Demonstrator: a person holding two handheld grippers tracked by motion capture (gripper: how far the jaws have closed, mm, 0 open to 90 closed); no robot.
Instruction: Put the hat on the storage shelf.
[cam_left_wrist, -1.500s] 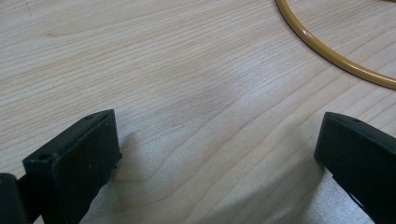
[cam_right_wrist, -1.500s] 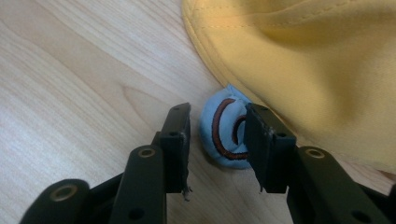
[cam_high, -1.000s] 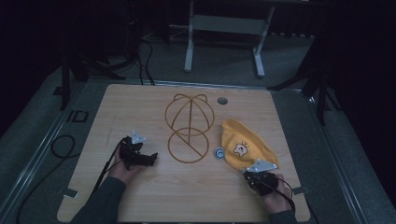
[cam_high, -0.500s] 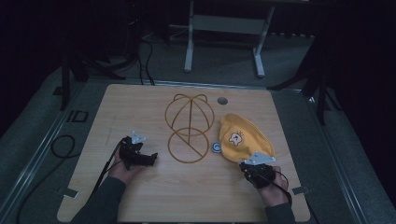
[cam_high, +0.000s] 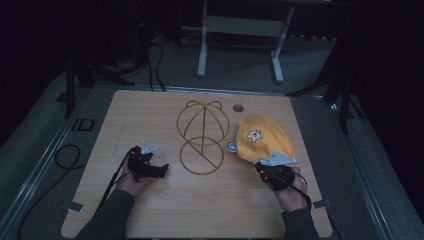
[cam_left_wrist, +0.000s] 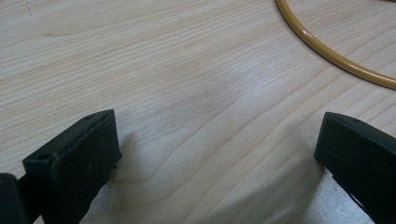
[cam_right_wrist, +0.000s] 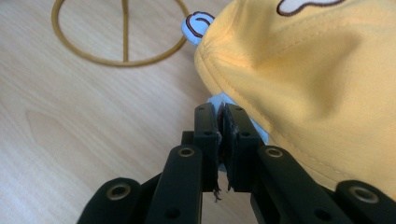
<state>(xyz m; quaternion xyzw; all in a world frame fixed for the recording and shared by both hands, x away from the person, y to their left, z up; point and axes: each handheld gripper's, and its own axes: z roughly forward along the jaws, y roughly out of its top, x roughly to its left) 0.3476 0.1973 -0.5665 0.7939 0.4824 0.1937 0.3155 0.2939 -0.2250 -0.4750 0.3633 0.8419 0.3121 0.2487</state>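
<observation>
While the left gripper (cam_high: 159, 171) lies low on the wooden table (cam_high: 150, 125) where it was a second ago, its jaws stand wide apart with bare wood between them; the left gripper view shows an arc of the yellow wire frame (cam_left_wrist: 327, 51) just beyond the far jaw.

Right gripper (cam_high: 265, 169) sits at the near edge of the yellow cap (cam_high: 262, 140). In the right gripper view its jaws are pinched together on a pale blue bit of the cap's edge (cam_right_wrist: 223, 100), with almost no gap between them. Yellow cloth bulges over the right side of that view, a cartoon patch at the top (cam_right_wrist: 308, 5).

Change against the earlier frames: a second ago the cap lay stretched toward the near right, its brim end close to the right hand (cam_high: 290, 192). Now it is bunched more compactly and has shifted a little back and left, nearer the wire frame (cam_high: 202, 135). The right gripper has moved inward with it, from further toward the right edge of the table to a spot just under the cap's near rim.

Wire frame, a dome shape above a ring with a bar through it, lies flat at table centre, unmoved. Small round blue-and-white tab (cam_high: 232, 146) shows between the ring and the cap's left edge. Grey round insert (cam_high: 238, 107) in the table beyond the cap, apart from it.
</observation>
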